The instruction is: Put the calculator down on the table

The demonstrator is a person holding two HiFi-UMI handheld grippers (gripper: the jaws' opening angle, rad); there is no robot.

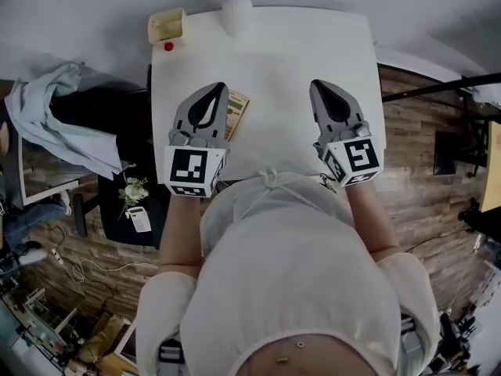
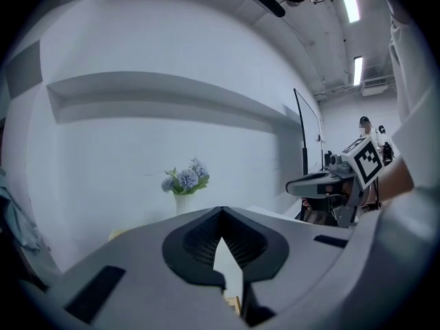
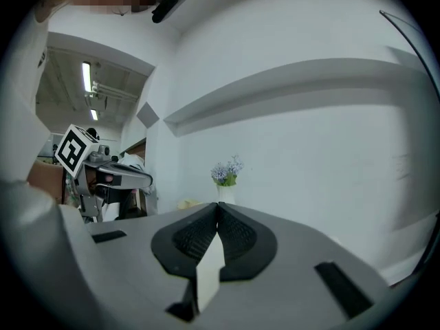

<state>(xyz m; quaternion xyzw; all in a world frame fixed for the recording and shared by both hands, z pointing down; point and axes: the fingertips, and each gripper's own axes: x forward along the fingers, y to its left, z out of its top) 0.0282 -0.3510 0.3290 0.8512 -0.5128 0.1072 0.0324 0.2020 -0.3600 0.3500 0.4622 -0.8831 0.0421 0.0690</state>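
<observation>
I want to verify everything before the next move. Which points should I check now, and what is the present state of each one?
1. Calculator lies flat on the table: ok.
2. Left hand-held gripper shut, nothing between its jaws: ok.
3. Right hand-held gripper shut, nothing between its jaws: ok.
4. Whole calculator in sight: not ok; in the head view the left hand-held gripper covers its left edge.
5. Vase upright at the far edge, apart from both grippers: ok.
</observation>
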